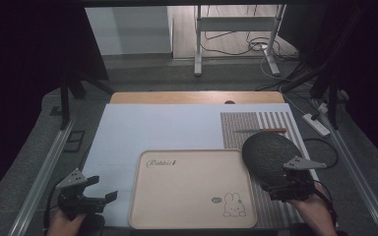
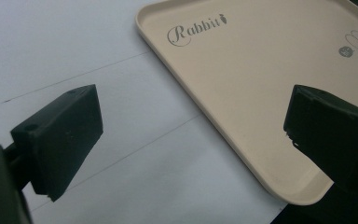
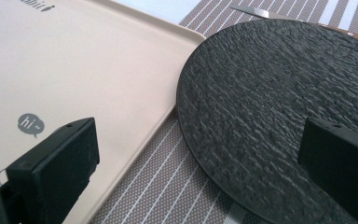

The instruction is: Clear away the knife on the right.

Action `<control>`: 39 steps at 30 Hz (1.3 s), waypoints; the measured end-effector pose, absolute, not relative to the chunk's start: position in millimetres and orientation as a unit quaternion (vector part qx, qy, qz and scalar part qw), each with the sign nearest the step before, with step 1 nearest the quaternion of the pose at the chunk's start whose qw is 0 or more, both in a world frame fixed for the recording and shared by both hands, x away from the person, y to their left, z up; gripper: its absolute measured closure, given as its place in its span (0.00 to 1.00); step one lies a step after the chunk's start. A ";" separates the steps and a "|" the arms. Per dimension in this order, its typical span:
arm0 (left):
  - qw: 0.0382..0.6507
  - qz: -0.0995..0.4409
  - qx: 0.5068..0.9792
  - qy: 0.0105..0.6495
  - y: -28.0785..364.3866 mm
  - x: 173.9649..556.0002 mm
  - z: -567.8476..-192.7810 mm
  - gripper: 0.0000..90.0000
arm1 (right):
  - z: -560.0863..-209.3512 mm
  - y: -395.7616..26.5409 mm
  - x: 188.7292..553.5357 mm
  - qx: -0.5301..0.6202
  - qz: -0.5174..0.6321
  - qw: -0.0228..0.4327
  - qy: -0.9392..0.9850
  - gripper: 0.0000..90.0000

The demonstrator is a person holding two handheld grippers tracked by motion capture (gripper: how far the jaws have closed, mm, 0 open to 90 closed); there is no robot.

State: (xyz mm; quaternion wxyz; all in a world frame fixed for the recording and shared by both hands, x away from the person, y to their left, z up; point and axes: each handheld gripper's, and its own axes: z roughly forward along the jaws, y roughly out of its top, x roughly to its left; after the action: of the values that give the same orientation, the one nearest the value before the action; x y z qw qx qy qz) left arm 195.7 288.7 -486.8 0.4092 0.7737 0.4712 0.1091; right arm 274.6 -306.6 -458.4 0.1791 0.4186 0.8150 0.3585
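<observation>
A beige tray (image 1: 187,189) printed with "Rabbit" and a bunny lies at the table's near middle. Right of it a round black textured plate (image 1: 268,150) rests on a striped placemat (image 1: 241,129). My right gripper (image 1: 275,183) is open at the plate's near edge. In the right gripper view its (image 3: 200,154) left jaw hangs over the tray (image 3: 74,70) and its right jaw over the plate (image 3: 270,93). My left gripper (image 1: 103,189) is open and holds nothing, just left of the tray. In the left gripper view it (image 2: 191,126) straddles the tray's (image 2: 261,70) corner.
A knife (image 1: 261,131) with a reddish handle lies on the placemat beyond the plate; its blade tip (image 3: 256,11) shows in the right gripper view. A white sheet (image 1: 152,128) covers the table's left and middle. Metal rails run along both table sides.
</observation>
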 end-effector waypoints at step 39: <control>0.413 0.105 0.771 0.473 290.0 196.2 -487.2 0.05 | -467.0 -290.7 364.1 0.442 0.316 0.173 0.822 0.00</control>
State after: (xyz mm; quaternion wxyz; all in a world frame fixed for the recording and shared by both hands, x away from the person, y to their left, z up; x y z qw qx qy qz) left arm 196.2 290.0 -487.2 0.4134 0.7709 0.4730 0.1054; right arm 364.1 -290.7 -467.0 0.1725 0.4418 0.8215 0.3164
